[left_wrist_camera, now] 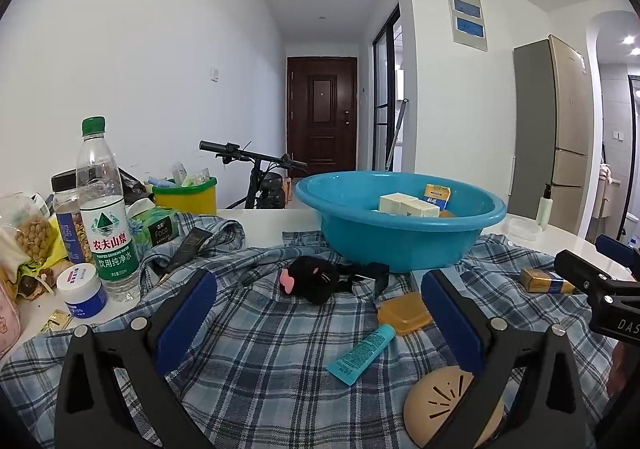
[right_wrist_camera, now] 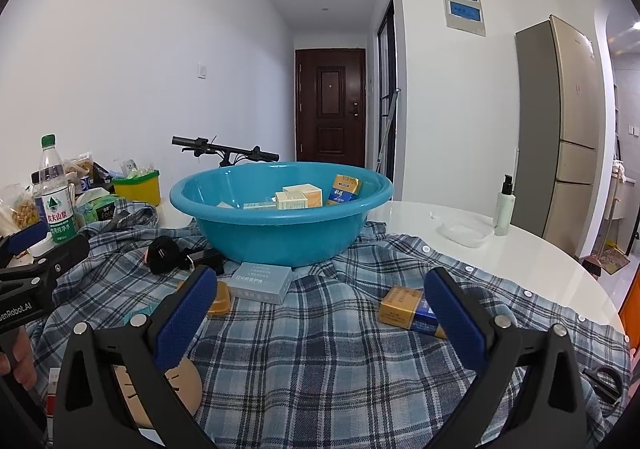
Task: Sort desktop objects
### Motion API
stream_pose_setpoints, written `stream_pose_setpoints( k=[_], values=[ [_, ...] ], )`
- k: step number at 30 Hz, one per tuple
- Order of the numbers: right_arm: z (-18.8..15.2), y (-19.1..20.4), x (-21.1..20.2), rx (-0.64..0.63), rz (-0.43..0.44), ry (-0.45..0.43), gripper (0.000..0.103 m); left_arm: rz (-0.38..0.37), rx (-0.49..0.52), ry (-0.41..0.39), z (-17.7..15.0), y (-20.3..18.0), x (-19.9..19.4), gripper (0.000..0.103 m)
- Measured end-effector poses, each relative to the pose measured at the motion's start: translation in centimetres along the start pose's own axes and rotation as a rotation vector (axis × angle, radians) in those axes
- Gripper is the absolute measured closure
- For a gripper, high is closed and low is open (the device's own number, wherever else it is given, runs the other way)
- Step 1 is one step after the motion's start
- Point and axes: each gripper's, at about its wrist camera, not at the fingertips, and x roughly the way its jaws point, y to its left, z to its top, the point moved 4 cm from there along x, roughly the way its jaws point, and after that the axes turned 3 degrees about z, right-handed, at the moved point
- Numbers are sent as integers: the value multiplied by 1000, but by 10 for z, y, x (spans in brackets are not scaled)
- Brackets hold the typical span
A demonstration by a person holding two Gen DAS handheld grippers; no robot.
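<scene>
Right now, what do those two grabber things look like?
Both look alike. The left gripper and right gripper have black frames with triangle cut-outs and silver screws. Their fingers carry bumpy dark blue pads. White lettering marks the black side of each one.

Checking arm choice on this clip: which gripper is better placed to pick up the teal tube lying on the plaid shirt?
Left. The teal tube lies between the open left gripper fingers; the open right gripper faces the gold box.

My right finger (right_wrist_camera: pixel 456 313) covering part of gold-blue box (right_wrist_camera: pixel 400 307); scissors (right_wrist_camera: pixel 606 383) disappearing off frame edge.
</scene>
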Motion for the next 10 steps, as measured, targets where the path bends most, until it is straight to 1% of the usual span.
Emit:
stream_pose_setpoints(
  k=[10],
  values=[
    [-1, 2, 2, 0, -1, 1, 0, 3, -1, 1, 0, 0, 0, 0]
  ],
)
